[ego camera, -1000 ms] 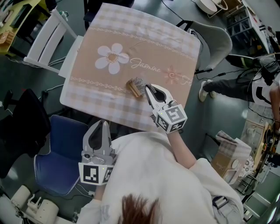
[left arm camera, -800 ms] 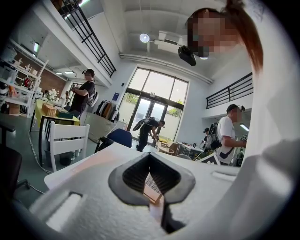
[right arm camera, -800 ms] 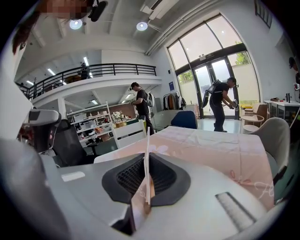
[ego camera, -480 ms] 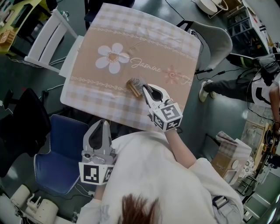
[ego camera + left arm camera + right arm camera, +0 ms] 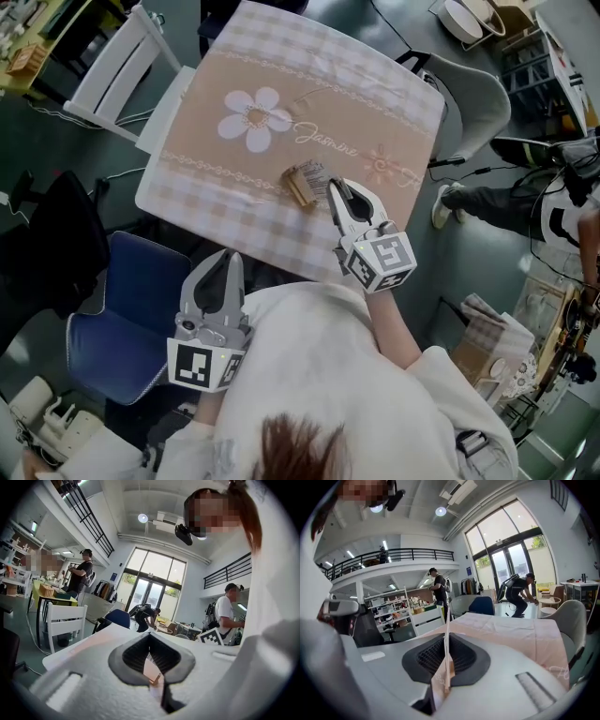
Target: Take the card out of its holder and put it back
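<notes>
A small wooden card holder lies on the table, which wears a pink checked cloth with a white flower. My right gripper is just right of the holder and shut on the pale card. In the right gripper view the card shows edge-on, pinched between the dark pads and sticking out past the gripper. I cannot tell whether its lower edge touches the holder. My left gripper hangs off the table's near edge, close to my body, shut on nothing.
A white slatted chair stands at the table's left. A blue chair is below it and a grey chair at the right. A seated person's legs reach in from the far right. Other people stand in the room beyond.
My right gripper closed in on the holder, then drew back a little to the right with the card. The left gripper stayed put. The head view has shifted slightly.
</notes>
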Tool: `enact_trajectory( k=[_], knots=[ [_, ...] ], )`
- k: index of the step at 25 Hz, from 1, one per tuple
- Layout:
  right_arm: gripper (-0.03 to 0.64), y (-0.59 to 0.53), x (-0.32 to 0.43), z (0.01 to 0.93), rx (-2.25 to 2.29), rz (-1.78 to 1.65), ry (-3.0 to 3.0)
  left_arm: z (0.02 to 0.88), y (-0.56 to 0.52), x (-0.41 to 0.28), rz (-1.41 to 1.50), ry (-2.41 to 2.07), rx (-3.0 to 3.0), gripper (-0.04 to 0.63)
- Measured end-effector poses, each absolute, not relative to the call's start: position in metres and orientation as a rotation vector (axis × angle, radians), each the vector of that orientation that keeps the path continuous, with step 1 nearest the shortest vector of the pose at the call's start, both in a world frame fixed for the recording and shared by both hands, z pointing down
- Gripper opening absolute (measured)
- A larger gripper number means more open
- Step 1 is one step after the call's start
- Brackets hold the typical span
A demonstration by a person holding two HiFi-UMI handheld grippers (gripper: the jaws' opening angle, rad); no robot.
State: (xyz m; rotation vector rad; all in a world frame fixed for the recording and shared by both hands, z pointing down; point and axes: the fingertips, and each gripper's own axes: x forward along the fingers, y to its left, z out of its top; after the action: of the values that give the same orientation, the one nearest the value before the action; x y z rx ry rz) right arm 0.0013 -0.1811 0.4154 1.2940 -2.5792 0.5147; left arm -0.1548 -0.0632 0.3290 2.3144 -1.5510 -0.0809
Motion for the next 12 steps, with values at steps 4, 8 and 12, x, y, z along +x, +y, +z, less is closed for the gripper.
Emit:
enact_trajectory(
  k=[4,8,12],
  knots=[
    [0.018,-0.182,0.011,0.393,1.361,0.476,-2.609,0.331,-0.066,-0.150,-0.103,-1.531,2.322,0.000],
    [0.018,-0.179,0.007,0.392,1.355,0.485,-2.621,0.331,-0.064,-0.151,-0.097,-1.531,2.311,0.000],
    [0.018,-0.177,0.005,0.393,1.351,0.496,-2.624,0.333,-0.062,-0.151,-0.080,-1.537,2.306,0.000]
  ],
)
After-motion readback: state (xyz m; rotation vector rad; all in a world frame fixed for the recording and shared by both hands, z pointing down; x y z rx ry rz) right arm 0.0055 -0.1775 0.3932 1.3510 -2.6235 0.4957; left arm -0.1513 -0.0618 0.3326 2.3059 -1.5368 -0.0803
